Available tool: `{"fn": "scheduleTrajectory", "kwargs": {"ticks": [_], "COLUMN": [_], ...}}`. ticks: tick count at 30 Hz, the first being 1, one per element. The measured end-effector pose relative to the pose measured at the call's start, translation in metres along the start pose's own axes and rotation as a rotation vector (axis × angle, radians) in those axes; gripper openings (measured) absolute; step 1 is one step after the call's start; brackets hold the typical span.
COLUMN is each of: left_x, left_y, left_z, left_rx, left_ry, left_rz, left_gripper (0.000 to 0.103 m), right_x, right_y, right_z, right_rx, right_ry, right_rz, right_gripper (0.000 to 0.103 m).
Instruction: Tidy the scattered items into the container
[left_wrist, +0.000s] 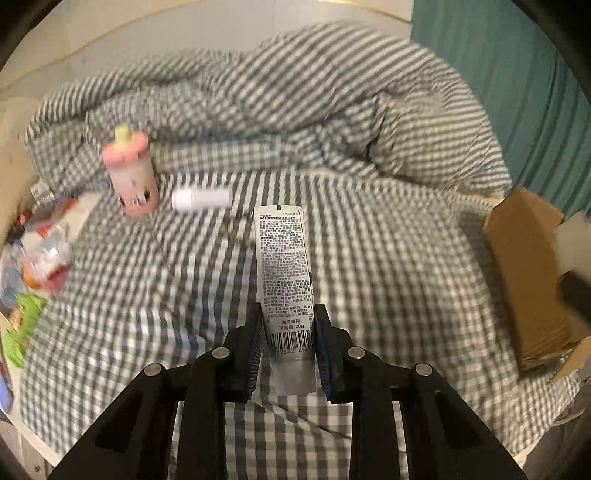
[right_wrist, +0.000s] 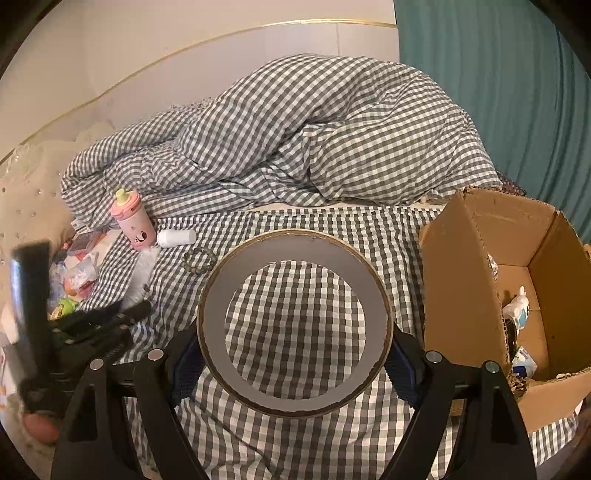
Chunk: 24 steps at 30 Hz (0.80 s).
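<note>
A home bedroom, plainly: bed (right_wrist: 295, 435) spread with a grey gingham sheet, rumpled matching duvet (right_wrist: 314, 140) heaped at the far side, teal curtain (right_wrist: 498, 85) on the right, cream padded headboard (right_wrist: 33, 184) on the left, pink child's cup (right_wrist: 133, 218) on the bedding.

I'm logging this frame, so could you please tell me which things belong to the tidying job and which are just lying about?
Job:
tube in left claw
tape roll in right claw
cardboard box
pink cup
white bottle
bracelet

Lying about:
checked duvet
teal curtain
</note>
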<state>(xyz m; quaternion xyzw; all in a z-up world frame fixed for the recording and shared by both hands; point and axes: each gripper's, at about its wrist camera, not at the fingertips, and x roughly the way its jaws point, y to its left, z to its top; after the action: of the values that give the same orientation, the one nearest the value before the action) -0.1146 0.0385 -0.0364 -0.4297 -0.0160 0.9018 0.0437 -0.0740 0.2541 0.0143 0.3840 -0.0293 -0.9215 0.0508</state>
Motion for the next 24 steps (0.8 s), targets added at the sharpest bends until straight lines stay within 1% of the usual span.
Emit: {"fn": "scheduleTrajectory", "kwargs": {"ticks": [4,7,10,13,17,19,22,24], "left_x": [-0.022,-0.028,-0.033,-0.041,-0.049,-0.053,-0.055,-0.055], "left_y": [-0.01,-0.016,-0.03,-0.051,-0.098,-0.129,-0.182,-0.217], "left_z": [0.009,0.013,0.017,0.023,0.032,0.036,0.044,0.046], "left_rx": [0.013,0.024,0.04,0.067,0.134,0.176,0.232,0.269], "left_ry": [-0.045,-0.047,-0.048,-0.051,-0.069,-0.084,-0.098,-0.107], "left_rz": [0.006,-0.001,-0.008,-0.035,-0.1,-0.134,-0.217,-0.255], "left_gripper": [0.026,0.026,0.026,0.026,0.026,0.026,0.026,0.026], "right_x": [-0.005,-0.011,-0.019,-0.03,-0.05,-0.061,-0.077,-0.085], "right_y": [-0.001,-0.005,-0.018,-0.039,-0.082,-0.109,-0.152,-0.18], "right_z": [-0.001,-0.001,0.0,0.0,0.003,0.002,-0.001,-0.004], "right_rx": [0.003,0.006,0.022,0.045,0.098,0.128,0.179,0.211], "right_ry": [-0.007,-0.016,-0.028,-0.042,-0.069,-0.085,-0.098,-0.098], "right_rz": [-0.002,-0.01,-0.014,-0.041,-0.101,-0.142,-0.206,-0.251], "right_gripper": [0.082,0.082,0.082,0.082,0.082,0.082,0.082,0.082]}}
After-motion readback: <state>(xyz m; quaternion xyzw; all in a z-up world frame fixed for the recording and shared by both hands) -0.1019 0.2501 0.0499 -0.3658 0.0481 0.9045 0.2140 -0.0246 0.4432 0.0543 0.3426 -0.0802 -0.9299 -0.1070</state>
